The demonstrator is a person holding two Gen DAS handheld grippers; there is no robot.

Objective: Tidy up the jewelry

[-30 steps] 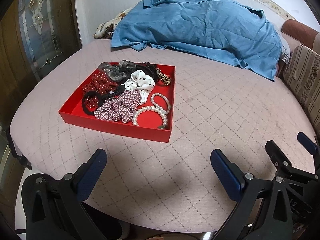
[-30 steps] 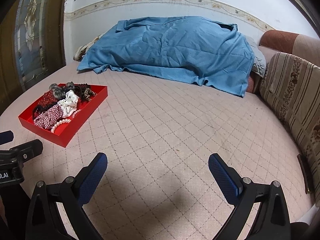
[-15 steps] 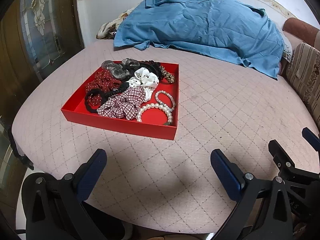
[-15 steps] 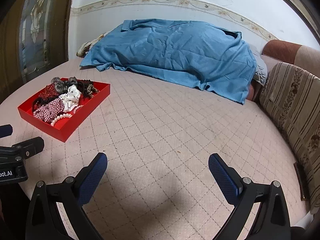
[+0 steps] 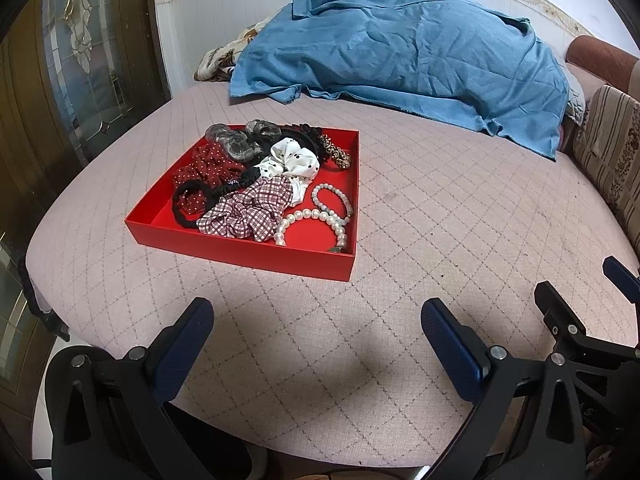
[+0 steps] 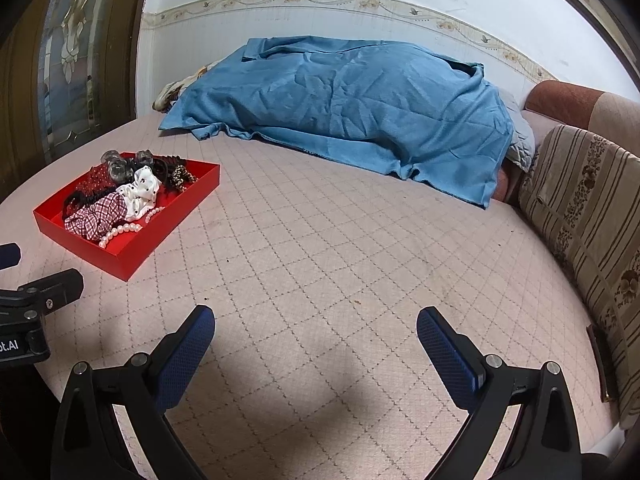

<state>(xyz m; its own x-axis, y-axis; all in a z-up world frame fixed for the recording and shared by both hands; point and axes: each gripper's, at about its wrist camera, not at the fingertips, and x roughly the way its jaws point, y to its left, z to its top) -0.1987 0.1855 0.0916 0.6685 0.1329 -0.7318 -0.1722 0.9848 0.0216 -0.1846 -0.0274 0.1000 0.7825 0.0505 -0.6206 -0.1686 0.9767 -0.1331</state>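
A red tray [image 5: 244, 250] [image 6: 132, 258] lies on the quilted pink bed surface [image 5: 440, 208]. Piled in it are a plaid scrunchie [image 5: 248, 210], a white dotted scrunchie [image 5: 294, 160], a dark red dotted scrunchie [image 5: 208, 168], a black hair band [image 5: 192, 200], grey scrunchies [image 5: 236, 140] and a leopard-print one [image 5: 336, 152]. A pearl bracelet [image 5: 316, 224] and a smaller bead bracelet [image 5: 332, 200] rest in its near right corner. My left gripper [image 5: 316, 320] is open, short of the tray's front wall. My right gripper [image 6: 316, 328] hovers open over bare bed, right of the tray.
A rumpled blue blanket [image 5: 400, 60] covers the far side of the bed against the wall. Striped cushions [image 6: 588, 208] line the right edge. A glass-panelled door [image 5: 80, 60] stands at the left. The bed's near edge drops off just below the grippers.
Both grippers have tilted up and drawn slightly nearer the bed, so the tray sits closer and lower in the left view. Nothing was picked up; both jaws stay open.
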